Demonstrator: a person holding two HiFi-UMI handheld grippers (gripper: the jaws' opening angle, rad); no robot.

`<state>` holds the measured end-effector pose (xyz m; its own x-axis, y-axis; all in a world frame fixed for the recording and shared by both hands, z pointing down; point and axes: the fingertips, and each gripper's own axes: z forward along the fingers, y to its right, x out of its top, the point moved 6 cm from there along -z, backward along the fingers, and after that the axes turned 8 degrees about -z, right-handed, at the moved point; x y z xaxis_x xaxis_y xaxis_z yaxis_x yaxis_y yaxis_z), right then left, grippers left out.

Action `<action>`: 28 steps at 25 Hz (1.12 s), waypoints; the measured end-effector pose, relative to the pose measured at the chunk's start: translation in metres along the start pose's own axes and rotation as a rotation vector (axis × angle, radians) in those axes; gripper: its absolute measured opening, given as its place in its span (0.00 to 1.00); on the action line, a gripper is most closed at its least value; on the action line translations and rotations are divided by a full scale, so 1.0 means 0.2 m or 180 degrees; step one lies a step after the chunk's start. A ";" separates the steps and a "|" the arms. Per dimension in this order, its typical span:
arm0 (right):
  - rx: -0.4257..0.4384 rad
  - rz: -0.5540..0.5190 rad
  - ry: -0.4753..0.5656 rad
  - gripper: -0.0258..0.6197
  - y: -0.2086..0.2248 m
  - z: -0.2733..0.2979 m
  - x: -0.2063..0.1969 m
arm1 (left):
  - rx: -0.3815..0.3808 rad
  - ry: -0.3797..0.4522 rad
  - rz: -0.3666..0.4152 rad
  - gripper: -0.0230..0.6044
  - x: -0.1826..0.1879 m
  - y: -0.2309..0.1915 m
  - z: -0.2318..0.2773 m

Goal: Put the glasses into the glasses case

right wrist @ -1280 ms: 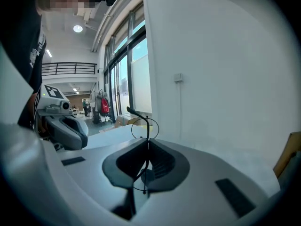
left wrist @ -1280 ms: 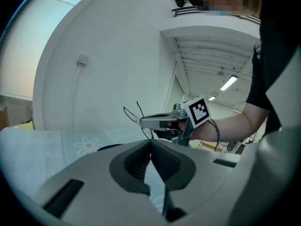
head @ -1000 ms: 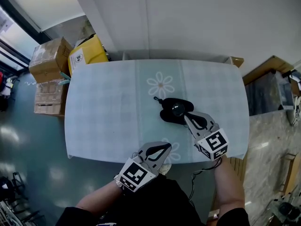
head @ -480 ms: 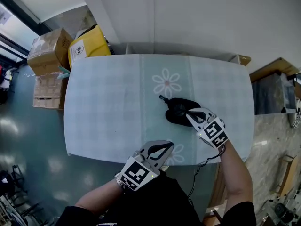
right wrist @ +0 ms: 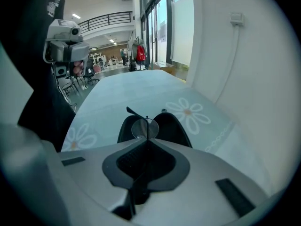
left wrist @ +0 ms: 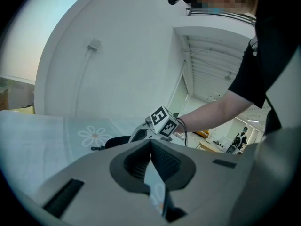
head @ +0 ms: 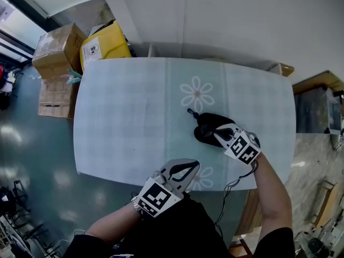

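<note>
An open black glasses case (head: 210,123) lies on the pale blue tablecloth, right of the middle; it also shows in the left gripper view (left wrist: 116,141). My right gripper (head: 217,135) hangs over the case's near side, shut on the glasses. In the right gripper view a round lens (right wrist: 145,128) and a thin dark temple stick out past the jaw tips, just above the case (right wrist: 169,126). My left gripper (head: 191,166) is held at the table's front edge, jaws together with nothing between them.
The table (head: 123,117) has daisy prints (head: 196,94) on its cloth and stands against a white wall. Cardboard boxes (head: 56,50) and a yellow box (head: 105,46) stand on the floor at the far left. A wooden cabinet (head: 317,85) is at the right.
The right gripper with the glasses has edged slightly further over the case. The left gripper has stayed at the front edge. The head view has shifted a little.
</note>
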<state>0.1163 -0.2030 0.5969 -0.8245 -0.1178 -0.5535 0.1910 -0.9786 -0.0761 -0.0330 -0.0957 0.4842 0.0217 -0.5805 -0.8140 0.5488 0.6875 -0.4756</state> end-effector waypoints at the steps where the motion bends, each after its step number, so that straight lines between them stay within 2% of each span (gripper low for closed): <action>1: 0.0046 -0.0016 -0.0035 0.09 0.00 0.02 0.00 | 0.0013 0.0002 -0.0010 0.08 0.00 -0.01 0.00; 14: 0.0392 -0.0266 -0.0301 0.09 -0.04 0.12 -0.04 | 0.0110 0.0028 -0.0090 0.08 0.00 -0.06 0.00; 26: 0.0435 -0.0267 -0.0317 0.09 -0.05 0.14 -0.04 | 0.0125 0.0011 -0.0097 0.08 0.00 -0.05 0.01; 28: 0.0397 -0.0278 -0.0313 0.13 -0.05 0.13 -0.04 | 0.0116 0.0009 -0.0082 0.08 0.00 -0.04 0.00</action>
<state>0.1063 -0.1960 0.6237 -0.8844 -0.0414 -0.4650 0.0539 -0.9985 -0.0135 -0.0364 -0.1007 0.4884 0.0048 -0.5966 -0.8025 0.5792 0.6558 -0.4841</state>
